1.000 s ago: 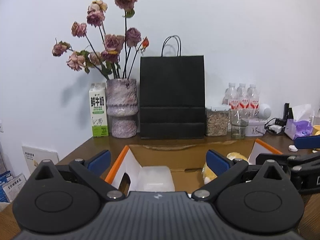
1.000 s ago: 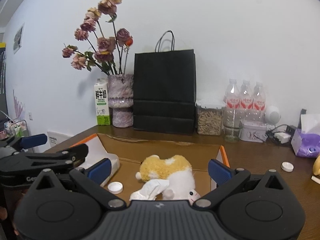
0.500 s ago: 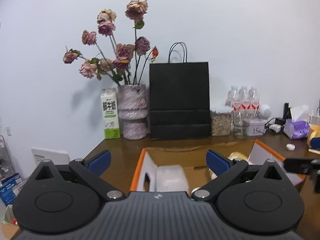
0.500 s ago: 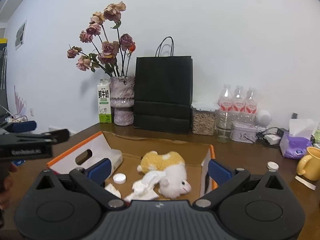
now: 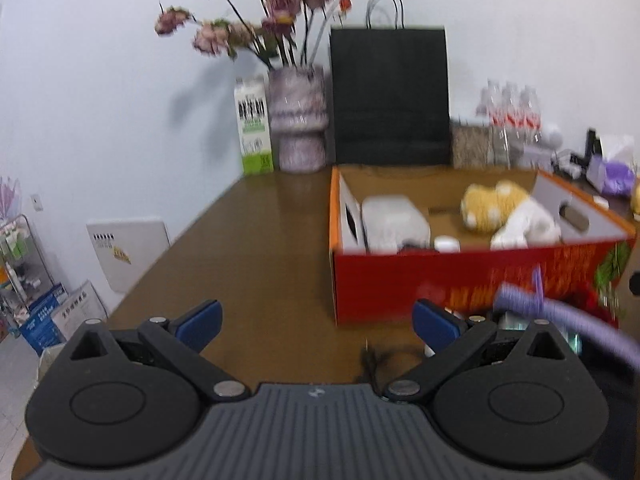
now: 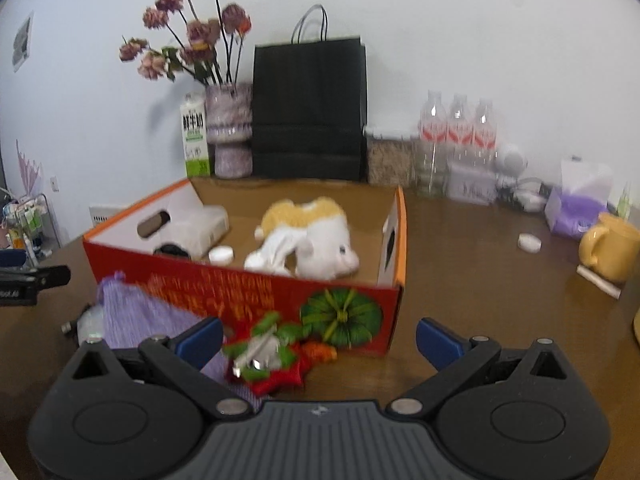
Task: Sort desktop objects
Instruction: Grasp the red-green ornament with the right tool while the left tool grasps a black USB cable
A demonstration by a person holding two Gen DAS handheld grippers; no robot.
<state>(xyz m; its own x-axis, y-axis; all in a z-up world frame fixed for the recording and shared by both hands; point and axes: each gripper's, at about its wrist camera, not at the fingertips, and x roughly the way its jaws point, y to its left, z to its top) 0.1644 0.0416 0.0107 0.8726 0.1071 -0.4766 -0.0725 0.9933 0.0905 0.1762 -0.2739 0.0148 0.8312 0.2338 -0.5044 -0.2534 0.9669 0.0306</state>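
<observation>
- Hovering above the brown wooden desk (image 5: 256, 240), the left gripper (image 5: 316, 322) is held level and pointed toward the back wall; its blue-tipped fingers (image 5: 200, 318) are spread wide, with nothing between them.
- The right gripper (image 6: 320, 336) is held likewise over the desk's near edge, jaws wide apart and empty, aimed at the front wall of a red cardboard box (image 6: 280, 292).
- The box is seen standing open on the desk — a yellow-and-white plush toy (image 6: 312, 232), a pale plastic container (image 6: 204, 224) and a small white cap (image 6: 221, 255) lie inside it.
- Just in front of the box, outside it, a purple mesh pouch (image 6: 136, 316) and a small red-and-green item (image 6: 268, 356) rest on the desk, close to the right gripper's left fingertip; whether they are touched cannot be told.
- A yellow mug (image 6: 610, 246), a second white cap (image 6: 529, 243) and a purple tissue box (image 6: 572, 212) are placed to the right of the box, well apart from it.
- Both views are blurred: the printing on the box front cannot be read, and the small dark object (image 6: 172, 250) inside the box by the container cannot be identified.
- In the left view the pouch is cut to a purple streak (image 5: 560, 316) behind the right-hand finger, and a thin dark cord-like thing (image 5: 372, 358) on the desk is too blurred to name.
</observation>
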